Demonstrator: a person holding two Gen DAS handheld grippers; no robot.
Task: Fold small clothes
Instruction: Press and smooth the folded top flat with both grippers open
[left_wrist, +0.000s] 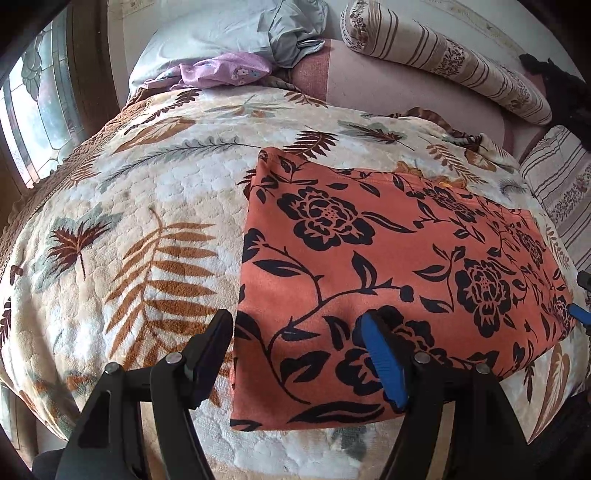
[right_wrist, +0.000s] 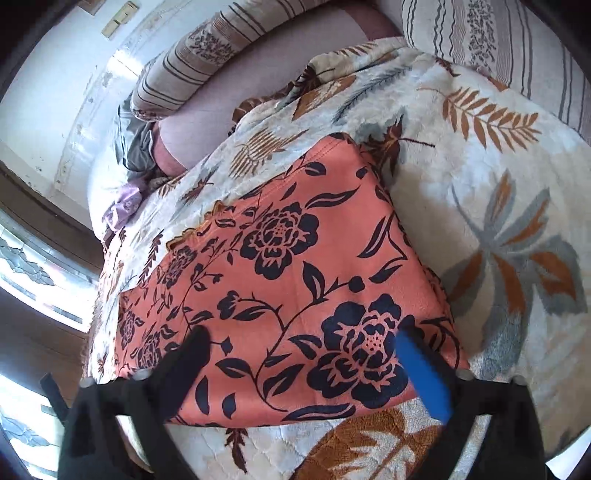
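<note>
An orange garment (left_wrist: 388, 251) with black flowers lies folded flat in a rough rectangle on the leaf-print blanket (left_wrist: 129, 221). My left gripper (left_wrist: 295, 328) is open over the garment's near left corner. Its left finger is over the blanket and its blue-padded finger (left_wrist: 380, 354) is over the cloth, so the garment's left edge runs between them. In the right wrist view the same garment (right_wrist: 280, 258) fills the middle. My right gripper (right_wrist: 303, 336) stands wide open over its near edge, with nothing gripped. A blue tip of the right gripper (left_wrist: 580, 312) shows at the garment's right corner.
A lilac garment (left_wrist: 225, 70) and a grey-blue cloth (left_wrist: 291, 33) lie at the head of the bed. Striped pillows (left_wrist: 443, 62) lie at the back and right. A patterned glass window (left_wrist: 40, 107) is at the left, and the blanket (right_wrist: 498, 192) spreads out right of the garment.
</note>
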